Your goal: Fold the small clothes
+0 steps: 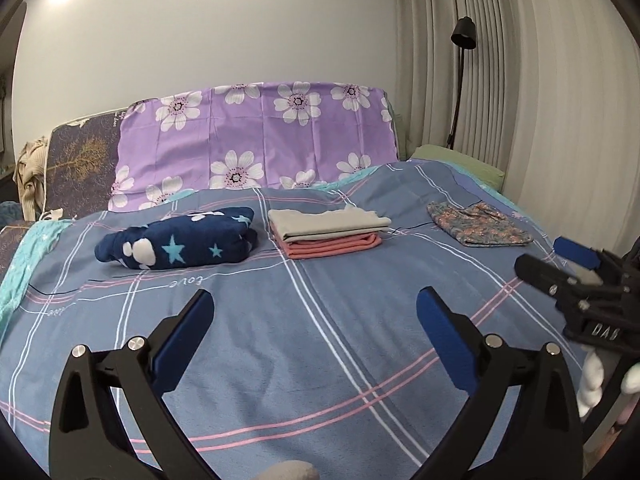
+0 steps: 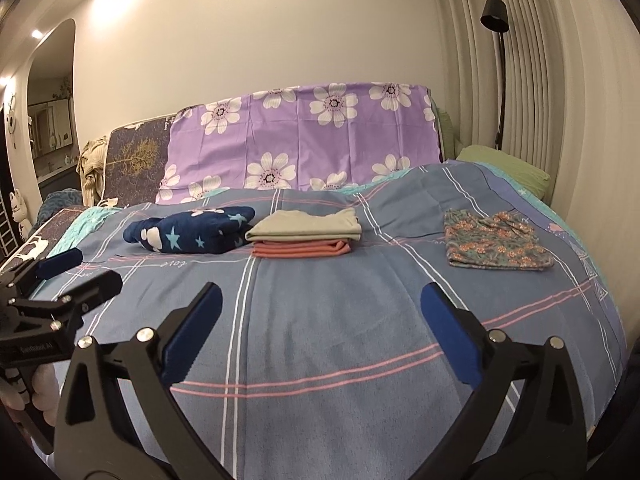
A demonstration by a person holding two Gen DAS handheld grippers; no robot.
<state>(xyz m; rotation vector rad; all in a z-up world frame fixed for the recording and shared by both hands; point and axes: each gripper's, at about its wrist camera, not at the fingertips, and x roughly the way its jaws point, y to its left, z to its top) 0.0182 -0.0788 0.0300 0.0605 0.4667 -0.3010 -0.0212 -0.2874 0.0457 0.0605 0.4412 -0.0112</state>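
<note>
Bedspread (image 1: 320,360), four folded garments, two empty grippers, fingers spread

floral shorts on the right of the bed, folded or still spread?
Folded, loosely. The floral-print garment lies as a compact rectangle on the blue plaid bedspread, with a doubled edge showing along its near side, though its top edge is rumpled.

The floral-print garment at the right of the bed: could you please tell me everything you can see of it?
The floral-print garment is a thin, soft-looking cloth with small orange-pink flowers on a grey-green ground. It lies flat and folded into a rough rectangle, its far edge bunched and wrinkled. It rests on the blue plaid bedspread, off to the right and well apart from the beige-and-coral folded stack. Nothing touches it but the bedspread; both open grippers are clear of it.
</note>
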